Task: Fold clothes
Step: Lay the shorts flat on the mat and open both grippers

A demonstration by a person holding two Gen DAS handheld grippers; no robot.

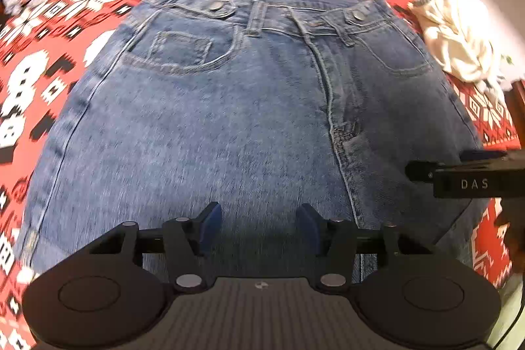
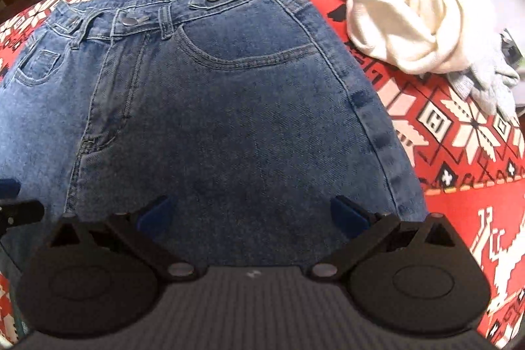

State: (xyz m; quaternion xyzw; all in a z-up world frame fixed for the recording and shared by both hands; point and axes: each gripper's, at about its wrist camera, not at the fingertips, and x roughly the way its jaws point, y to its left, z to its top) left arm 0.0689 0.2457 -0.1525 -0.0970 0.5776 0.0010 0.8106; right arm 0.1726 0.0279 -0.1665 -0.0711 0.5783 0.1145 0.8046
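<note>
Denim fills both views: the jeans [image 1: 229, 107] lie flat, front side up, on the red patterned cloth [image 1: 39, 61], waistband at the far edge. My left claw [image 1: 259, 227] hangs over the cloth below the fly, jaws partly apart with nothing pinched. My right claw [image 2: 251, 215] stands wide over the other half, empty too. Beside the jeans sits a cream sweater [image 2: 400, 5]

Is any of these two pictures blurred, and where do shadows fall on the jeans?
Left wrist view: the jeans look streaked with motion blur, and the background is soft; a shadow sits just ahead of the left gripper. Right wrist view: sharper; the right gripper darkens the denim ahead of it. Both views bend the red patterned cover at the edges.
</note>
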